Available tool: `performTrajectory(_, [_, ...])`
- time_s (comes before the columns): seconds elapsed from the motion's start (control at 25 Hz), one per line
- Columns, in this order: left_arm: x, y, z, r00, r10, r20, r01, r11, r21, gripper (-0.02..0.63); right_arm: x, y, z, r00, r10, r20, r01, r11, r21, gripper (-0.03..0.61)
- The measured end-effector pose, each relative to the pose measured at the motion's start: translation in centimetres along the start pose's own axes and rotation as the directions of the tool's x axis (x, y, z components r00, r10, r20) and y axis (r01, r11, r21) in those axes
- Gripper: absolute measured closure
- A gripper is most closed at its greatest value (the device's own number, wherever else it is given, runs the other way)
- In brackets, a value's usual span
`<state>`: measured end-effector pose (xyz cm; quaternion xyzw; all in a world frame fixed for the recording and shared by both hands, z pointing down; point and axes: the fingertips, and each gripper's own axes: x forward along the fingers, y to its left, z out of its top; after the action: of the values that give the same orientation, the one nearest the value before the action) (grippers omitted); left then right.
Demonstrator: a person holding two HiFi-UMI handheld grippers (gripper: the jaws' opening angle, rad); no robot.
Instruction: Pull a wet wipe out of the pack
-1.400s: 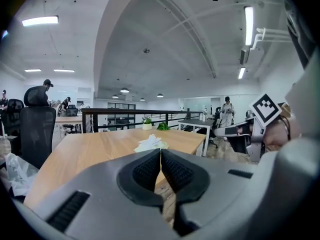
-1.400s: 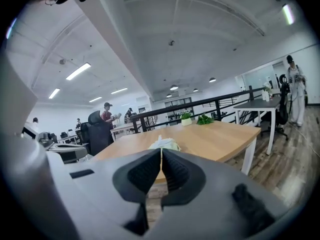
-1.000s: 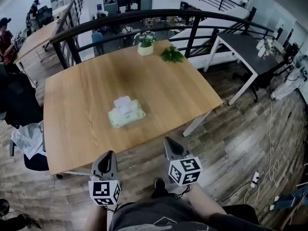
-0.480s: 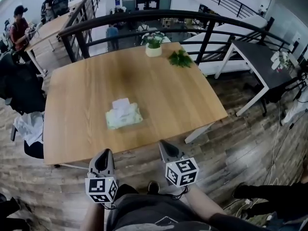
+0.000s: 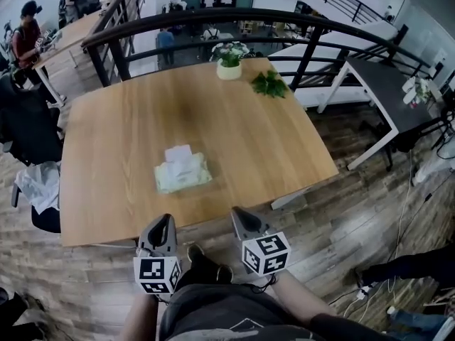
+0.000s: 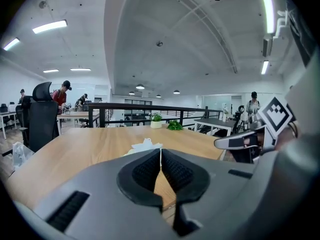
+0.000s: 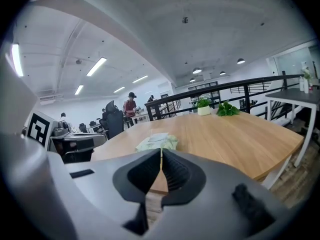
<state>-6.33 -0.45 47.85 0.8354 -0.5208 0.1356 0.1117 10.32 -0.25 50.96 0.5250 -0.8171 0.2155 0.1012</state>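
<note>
Approach: left gripper (image 5: 161, 222) and right gripper (image 5: 239, 214) reach the near edge of the tabletop (image 5: 249, 133).
Over the last second both have drawn up to that edge, each with its jaws pressed together and nothing between them, so the reach is only beginning. The pack (image 5: 183, 174) lies untouched mid-tabletop, somewhat toward the near edge, ahead of both. A white piece (image 5: 178, 152) stands on its top. Whether it is a wipe or the flap is too small to tell, and in each gripper view the jaws cut off the pack's near side.

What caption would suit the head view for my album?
Shut, the left claw and right claw hover at the table edge, short of the wet wipe pack.
</note>
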Motion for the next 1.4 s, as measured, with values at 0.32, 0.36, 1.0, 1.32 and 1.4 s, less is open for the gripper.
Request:
performTrajectory(0.32, [6.3, 2.2, 0.7, 0.998, -0.055, -0.021, 0.054, 0.998, -0.024, 0.597, 4.6, -0.4, 2.0, 0.999, -0.01, -0.035, 0.009, 0.999, -0.047, 0.553])
performTrajectory(0.36, [7.0, 2.6, 0.7, 0.998, -0.056, -0.027, 0.056, 0.998, -0.019, 0.597, 5.3, -0.4, 2.2, 0.999, -0.015, -0.036, 0.014, 0.999, -0.046, 0.552])
performTrajectory(1.0, [14.4, 6.2, -0.8, 0.98, -0.138, -0.14, 0.151, 0.984, 0.089, 0.594, 13.3, -0.5, 4.3, 0.991, -0.115, -0.07, 0.113, 0.993, -0.038, 0.552])
performTrajectory(1.32, [15.8, 5.2, -2.0, 0.973, -0.146, -0.179, 0.173, 0.974, 0.146, 0.443, 13.4, -1.4, 3.7, 0.987, -0.133, -0.085, 0.131, 0.991, -0.026, 0.552])
performTrajectory(1.4, [16.1, 5.1, -2.0, 0.975, -0.129, -0.181, 0.158, 0.975, 0.157, 0.439, 13.6, -1.9, 3.6, 0.989, -0.123, -0.087, 0.121, 0.992, -0.026, 0.552])
